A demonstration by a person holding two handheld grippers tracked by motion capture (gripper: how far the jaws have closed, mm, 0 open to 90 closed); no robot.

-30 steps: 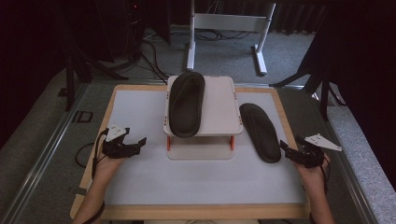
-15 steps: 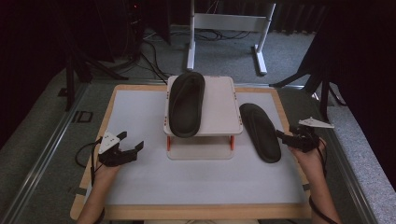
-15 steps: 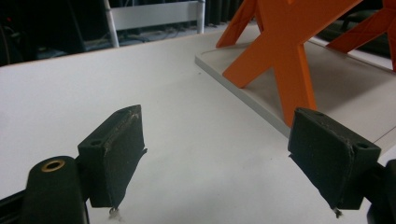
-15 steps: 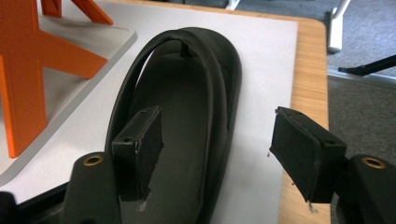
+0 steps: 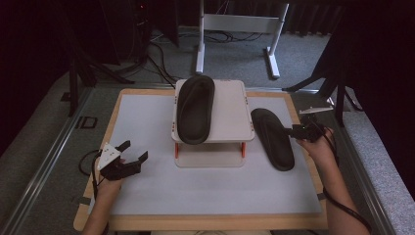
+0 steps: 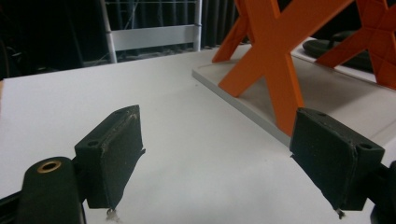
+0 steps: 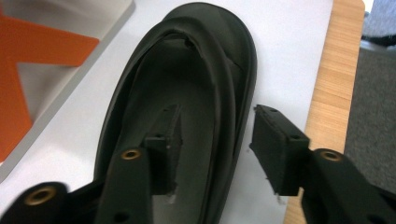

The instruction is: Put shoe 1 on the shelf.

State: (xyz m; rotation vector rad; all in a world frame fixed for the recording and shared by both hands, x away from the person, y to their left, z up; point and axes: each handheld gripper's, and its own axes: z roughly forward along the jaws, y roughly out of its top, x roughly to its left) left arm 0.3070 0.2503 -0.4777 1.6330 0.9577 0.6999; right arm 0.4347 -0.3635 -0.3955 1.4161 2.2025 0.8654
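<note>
Your right claw (image 7: 210,154) has just been closing astride the slipper's (image 7: 187,93) side wall, pads not yet pressing; a shallow bite could let the soft rim slip free. It lies near the desk's (image 5: 313,205) right edge, so a nudge could push it off; your left claw (image 6: 229,158) stands wide, empty.

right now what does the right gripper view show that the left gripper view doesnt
The right gripper view alone shows the right gripper straddling the side wall of the black rubber slipper on the table, one jaw inside, one outside, pads not yet pressing; its jaws have just been closing. It also shows the light wooden table edge.

The left gripper view alone shows the left gripper, open over bare board, and a white metal frame behind.

Both show the white tabletop board and the orange cross-legged stand.
</note>
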